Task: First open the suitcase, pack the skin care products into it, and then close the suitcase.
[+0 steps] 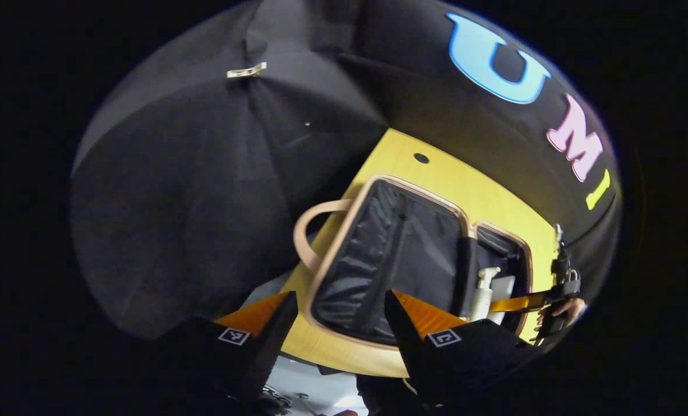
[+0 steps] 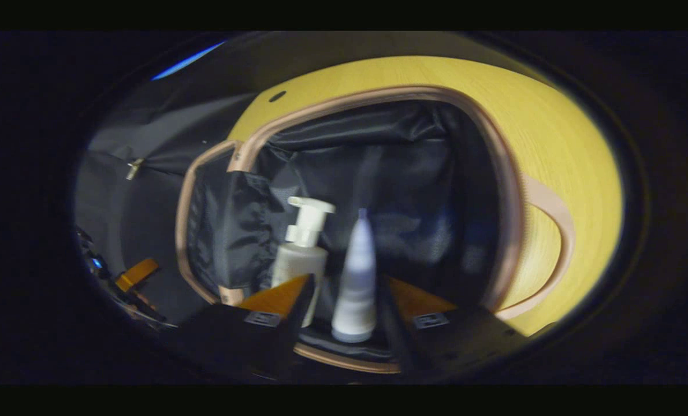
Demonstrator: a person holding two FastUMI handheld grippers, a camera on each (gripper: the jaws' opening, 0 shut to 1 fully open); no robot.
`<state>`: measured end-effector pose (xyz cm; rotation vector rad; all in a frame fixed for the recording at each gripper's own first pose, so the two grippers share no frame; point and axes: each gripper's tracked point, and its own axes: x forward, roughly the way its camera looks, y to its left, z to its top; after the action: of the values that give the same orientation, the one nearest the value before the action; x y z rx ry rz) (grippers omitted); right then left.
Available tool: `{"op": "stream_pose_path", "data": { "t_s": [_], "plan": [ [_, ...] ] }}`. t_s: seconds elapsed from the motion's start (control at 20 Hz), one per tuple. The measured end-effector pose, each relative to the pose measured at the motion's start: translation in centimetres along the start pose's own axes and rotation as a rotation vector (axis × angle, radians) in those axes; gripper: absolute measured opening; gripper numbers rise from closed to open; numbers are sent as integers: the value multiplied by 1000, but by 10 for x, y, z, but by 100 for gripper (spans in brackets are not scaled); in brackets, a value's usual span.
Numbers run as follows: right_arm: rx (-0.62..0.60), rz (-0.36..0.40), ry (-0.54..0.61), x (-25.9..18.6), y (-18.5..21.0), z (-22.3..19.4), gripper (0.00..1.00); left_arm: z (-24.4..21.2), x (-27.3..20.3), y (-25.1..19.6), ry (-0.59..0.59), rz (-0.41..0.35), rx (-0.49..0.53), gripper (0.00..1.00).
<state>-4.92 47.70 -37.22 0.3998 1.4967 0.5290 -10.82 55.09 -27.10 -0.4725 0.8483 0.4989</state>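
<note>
An open suitcase (image 1: 390, 260) with a pale pink rim lies flat on a yellow table (image 1: 482, 196), its dark fabric lining exposed and its carry handle (image 1: 312, 231) arching out toward 9 o'clock in the left gripper view. The left gripper (image 1: 335, 323) hangs above the near edge of the case, its fingers spread wide with nothing between them. At 3 o'clock in that view the right gripper (image 1: 557, 294), with a hand on it, reaches over the far half, where a white pump bottle (image 1: 483, 292) stands. In the right gripper view, that gripper's fingers sit apart on either side of a slim tapered bottle (image 2: 355, 283) upright inside the case; whether they press on it I cannot tell. The pump bottle stands just beside it, toward 9 o'clock.
</note>
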Motion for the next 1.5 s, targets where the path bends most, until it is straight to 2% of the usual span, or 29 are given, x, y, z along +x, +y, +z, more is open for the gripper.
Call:
{"op": "stream_pose_path", "data": {
  "t_s": [0.05,0.1,0.15,0.2,0.25,0.3,0.35,0.5,0.55,0.75,0.95,1.0,1.05,1.15,1.25,1.35,1.5],
  "plan": [
    [-27,-7,-60,-8,4,8,100,4,7,11,-3,21,-7,95],
    [-64,-3,-127,-20,9,17,100,11,14,19,-5,37,-10,95],
    [-96,12,-190,-29,13,26,89,18,21,27,-13,44,-14,95],
    [-125,33,-249,-41,20,33,97,27,30,33,-16,45,-19,95],
    [-151,49,-292,-54,25,38,98,34,39,34,-12,42,-27,95],
    [-175,53,-322,-64,24,40,88,42,50,35,-9,31,-36,95],
    [-194,53,-347,-74,22,44,97,47,59,34,2,18,-45,95],
    [-209,64,-405,-96,15,49,97,58,94,35,46,-2,-83,96],
    [-206,38,-423,-100,3,52,97,57,104,37,67,5,-91,96],
    [-141,-11,-441,-111,-27,50,97,52,142,60,158,104,-37,95],
    [-112,-47,-451,-116,-44,46,97,38,175,58,233,116,-33,95],
    [-101,-42,-450,-117,-43,44,97,35,178,52,247,87,-58,94],
    [-91,-41,-451,-119,-44,43,97,45,187,50,214,85,-53,84],
    [-80,-46,-463,-120,-45,44,98,38,178,37,260,27,-5,65],
    [-83,-42,-477,-124,-43,45,98,41,174,38,254,54,106,23],
    [-92,-34,-499,-130,-40,45,97,55,165,31,205,40,185,14],
    [-127,-17,-534,-140,-33,41,98,83,134,23,134,-3,215,9]
  ]
}}
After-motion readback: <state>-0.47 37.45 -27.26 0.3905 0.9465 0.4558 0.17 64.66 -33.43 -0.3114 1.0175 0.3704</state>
